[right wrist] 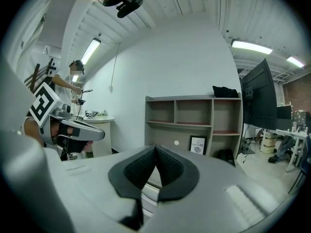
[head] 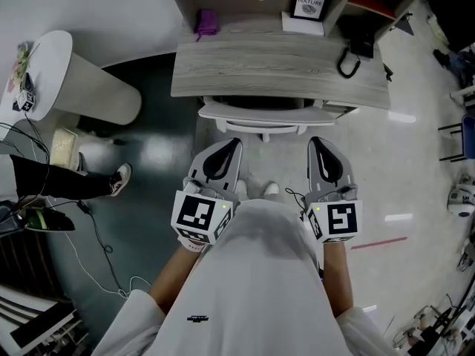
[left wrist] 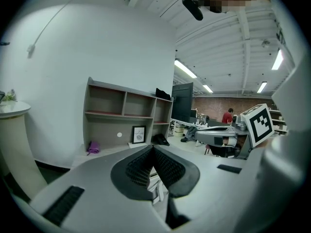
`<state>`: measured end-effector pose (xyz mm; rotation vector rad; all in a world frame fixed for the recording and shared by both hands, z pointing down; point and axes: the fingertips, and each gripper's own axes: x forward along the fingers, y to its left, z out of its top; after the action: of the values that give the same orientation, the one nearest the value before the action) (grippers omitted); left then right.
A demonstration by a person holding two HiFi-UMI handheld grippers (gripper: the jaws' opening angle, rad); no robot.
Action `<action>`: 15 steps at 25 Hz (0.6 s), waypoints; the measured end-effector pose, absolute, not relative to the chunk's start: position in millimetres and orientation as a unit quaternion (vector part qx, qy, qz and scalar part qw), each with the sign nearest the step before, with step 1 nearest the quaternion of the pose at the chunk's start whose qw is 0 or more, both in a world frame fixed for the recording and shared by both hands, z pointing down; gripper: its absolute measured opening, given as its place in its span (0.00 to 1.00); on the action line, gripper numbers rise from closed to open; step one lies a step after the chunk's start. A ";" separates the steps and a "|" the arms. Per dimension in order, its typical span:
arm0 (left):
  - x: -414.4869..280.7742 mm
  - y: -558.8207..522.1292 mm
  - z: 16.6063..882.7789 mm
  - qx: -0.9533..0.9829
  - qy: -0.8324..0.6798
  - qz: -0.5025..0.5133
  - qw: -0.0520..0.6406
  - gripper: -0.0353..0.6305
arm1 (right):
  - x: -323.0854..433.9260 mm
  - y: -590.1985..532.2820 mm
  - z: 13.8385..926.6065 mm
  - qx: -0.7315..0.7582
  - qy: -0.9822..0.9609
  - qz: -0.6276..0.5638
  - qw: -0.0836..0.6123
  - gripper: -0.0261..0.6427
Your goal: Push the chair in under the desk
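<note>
I hold the left tool (head: 236,142) and right tool (head: 312,141) pressed together and empty, side by side, tips near the chair (head: 261,115); I judge them blunt ends for pushing. The chair sits mostly under the desk (head: 282,65), facing it, its back's long edge parallel to the desk's front.

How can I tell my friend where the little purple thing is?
Find the grey wooden desk with the white chair pushed up to it. At the desk's far left corner, below the shelves, lies the purple thing. It's the only purple item there; the framed picture and the black object sit further right.
</note>
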<state>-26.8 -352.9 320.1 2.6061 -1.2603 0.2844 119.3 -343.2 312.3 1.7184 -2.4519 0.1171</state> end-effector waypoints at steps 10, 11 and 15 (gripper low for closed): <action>-29.7 -349.3 319.6 0.891 -0.428 0.098 0.116 0.06 | 116.1 -342.3 314.1 0.568 -0.819 0.042 0.071 0.05; -30.3 -349.0 320.4 0.891 -0.429 0.098 0.116 0.06 | 115.3 -341.8 314.3 0.568 -0.819 0.043 0.071 0.05; -30.7 -349.0 319.1 0.892 -0.427 0.100 0.110 0.06 | 113.2 -341.0 315.5 0.568 -0.819 0.044 0.070 0.05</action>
<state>-30.7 -349.0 319.1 2.6220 -1.2543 0.2949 113.2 -341.0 315.5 1.7092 -2.4630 0.1319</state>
